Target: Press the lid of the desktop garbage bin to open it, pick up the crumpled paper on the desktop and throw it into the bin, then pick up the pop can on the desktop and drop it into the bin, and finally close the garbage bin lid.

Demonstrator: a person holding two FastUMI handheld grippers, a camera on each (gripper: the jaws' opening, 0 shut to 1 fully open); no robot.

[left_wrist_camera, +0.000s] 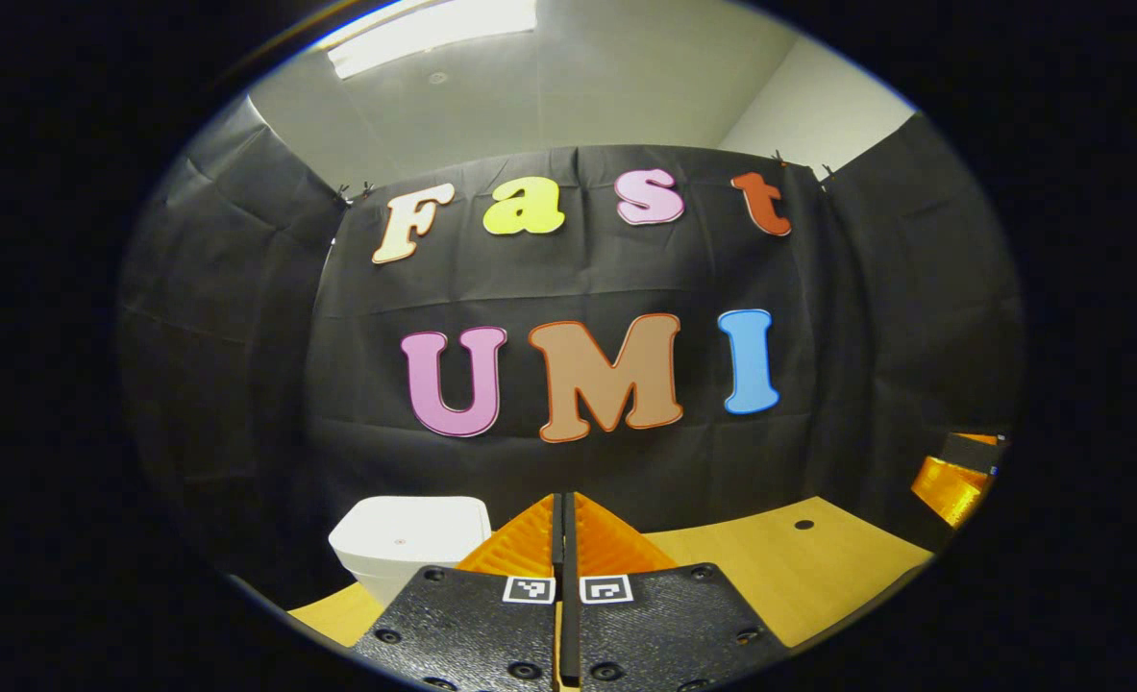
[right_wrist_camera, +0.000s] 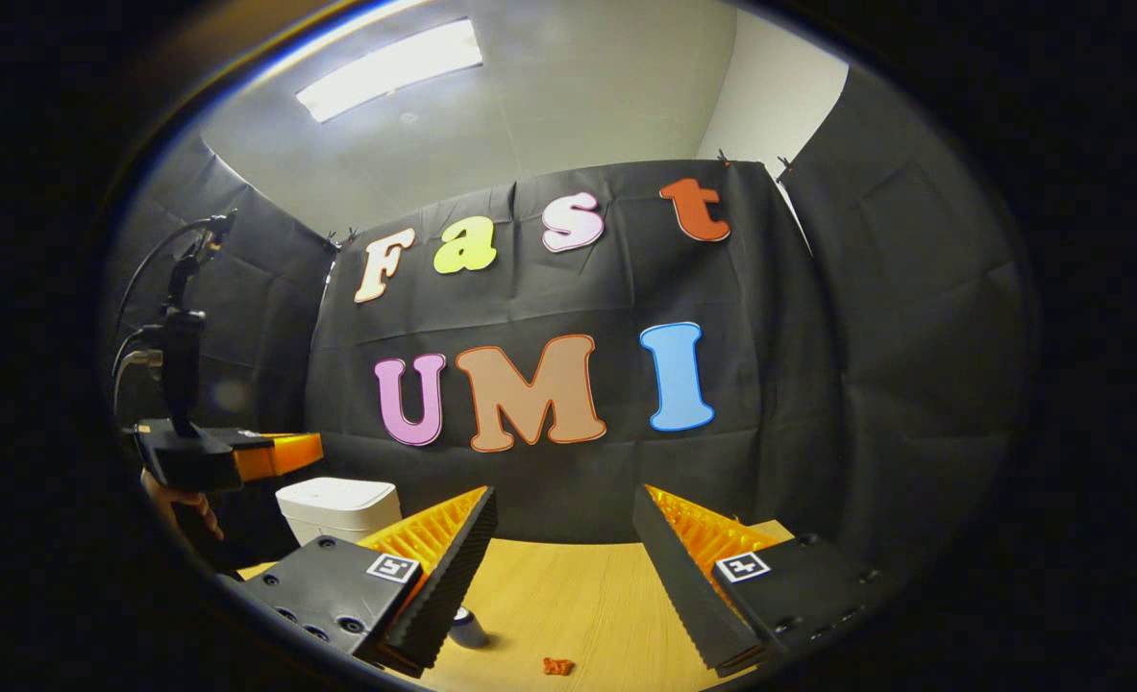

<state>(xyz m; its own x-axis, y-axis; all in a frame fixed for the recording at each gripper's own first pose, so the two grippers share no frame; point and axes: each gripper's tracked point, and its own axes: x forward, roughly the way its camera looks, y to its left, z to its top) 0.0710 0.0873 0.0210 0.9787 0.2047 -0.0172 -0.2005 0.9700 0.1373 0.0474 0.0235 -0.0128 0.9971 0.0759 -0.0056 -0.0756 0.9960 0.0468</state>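
The left claw (left_wrist_camera: 564, 538) is clenched on nothing, its fingers pressed flat together, and it hangs above the table (left_wrist_camera: 799, 567). The white garbage bin (left_wrist_camera: 409, 543) stands just ahead of it and to its left, lid down. The right claw (right_wrist_camera: 563, 567) is released, fingers spread wide with nothing between them. Below its left finger, partly hidden, lies what looks like the pop can (right_wrist_camera: 469, 630) on the table; a small orange scrap (right_wrist_camera: 556, 665) lies near it, beneath the gap. The bin sits well ahead and to the right claw's left. I cannot pick out the crumpled paper with any certainty. By my reading nothing is done yet: the lid press, both pickups and the closing all remain.
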